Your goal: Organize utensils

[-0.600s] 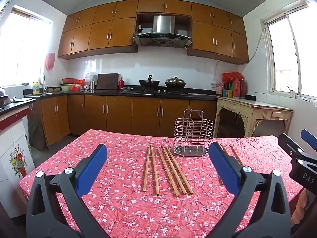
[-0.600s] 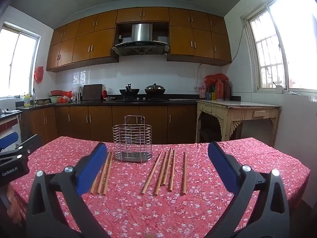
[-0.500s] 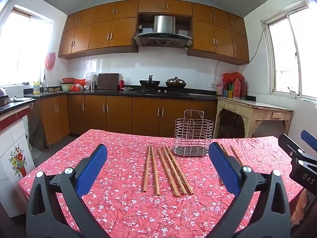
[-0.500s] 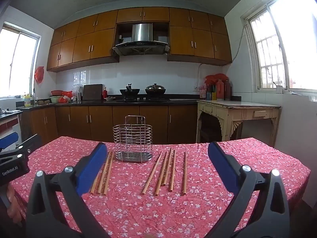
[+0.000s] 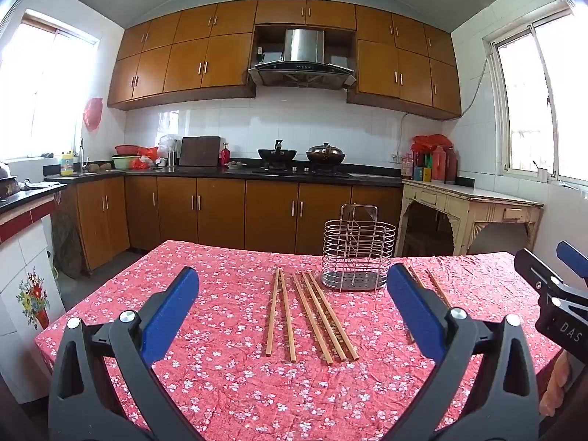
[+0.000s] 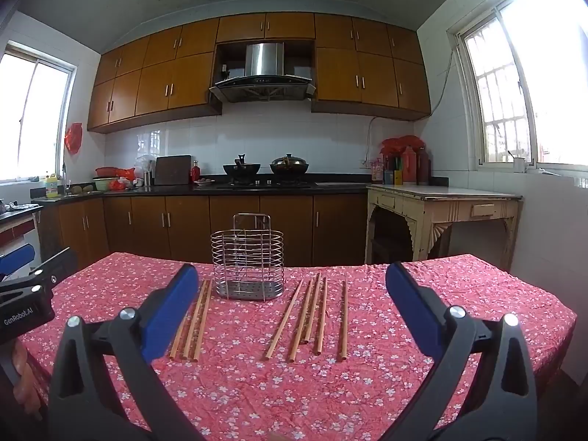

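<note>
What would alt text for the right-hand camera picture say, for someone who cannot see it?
Wooden chopsticks lie in two loose groups on a red floral tablecloth, either side of an empty wire utensil holder. The right gripper frames the view, its blue-padded jaws wide open and holding nothing. Behind is a kitchen with brown cabinets.

Daylight floods in from the windows (image 6: 529, 84) on both sides; I see the right one blown out with glare. Focus is sharp, fisheye bends the cabinets (image 5: 191, 58), corners darken.
</note>
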### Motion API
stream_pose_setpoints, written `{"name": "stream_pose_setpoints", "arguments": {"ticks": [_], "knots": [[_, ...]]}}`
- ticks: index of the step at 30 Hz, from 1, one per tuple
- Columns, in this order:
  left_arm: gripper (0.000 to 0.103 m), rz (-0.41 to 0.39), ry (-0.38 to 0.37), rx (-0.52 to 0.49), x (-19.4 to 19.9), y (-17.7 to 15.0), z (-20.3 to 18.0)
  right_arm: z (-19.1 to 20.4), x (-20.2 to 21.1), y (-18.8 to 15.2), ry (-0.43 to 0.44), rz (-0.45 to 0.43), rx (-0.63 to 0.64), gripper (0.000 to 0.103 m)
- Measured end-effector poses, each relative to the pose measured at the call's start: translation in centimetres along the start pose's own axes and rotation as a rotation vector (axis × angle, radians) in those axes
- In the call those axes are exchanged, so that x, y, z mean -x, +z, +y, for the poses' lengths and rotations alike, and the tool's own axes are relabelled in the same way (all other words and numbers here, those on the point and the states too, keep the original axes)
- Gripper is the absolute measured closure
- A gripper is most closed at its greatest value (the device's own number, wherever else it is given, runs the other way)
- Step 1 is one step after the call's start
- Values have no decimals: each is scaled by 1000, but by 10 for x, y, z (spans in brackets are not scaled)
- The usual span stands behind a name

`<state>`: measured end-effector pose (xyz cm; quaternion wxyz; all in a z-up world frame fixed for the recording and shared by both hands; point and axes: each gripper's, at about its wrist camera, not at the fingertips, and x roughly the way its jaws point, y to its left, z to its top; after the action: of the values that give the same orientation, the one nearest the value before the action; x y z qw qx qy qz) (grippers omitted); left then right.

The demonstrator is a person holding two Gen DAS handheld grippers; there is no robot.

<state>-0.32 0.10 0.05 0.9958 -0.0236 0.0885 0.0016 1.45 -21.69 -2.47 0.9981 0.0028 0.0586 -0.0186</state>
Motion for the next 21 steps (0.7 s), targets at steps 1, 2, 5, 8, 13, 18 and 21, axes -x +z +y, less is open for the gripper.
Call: {"name": "stream_pose_setpoints", "arguments": {"ticks": [1,2,5,8,13,18,21], "knots": [[2,0,0,1,0,0,0,0,0,0,1,0,0,4],[2,0,1,0,0,0,0,-1,0,0,1,1,0,4],[2,1,-1,0,0,-1,-1,-2,1,1,1,2,0,4],[2,2,0,-1,-1,1,4,-3,3,0,1,3,-3,4],[2,3,0,2,0,0,4,1,1,1,0,4,-2,4],[2,8,-3,1,-7,-6,0,4,-4,-3,-1,6,-6,4],[2,8,-3,1,-7,-6,0,6,-4,-4,1,5,-6,4]]}}
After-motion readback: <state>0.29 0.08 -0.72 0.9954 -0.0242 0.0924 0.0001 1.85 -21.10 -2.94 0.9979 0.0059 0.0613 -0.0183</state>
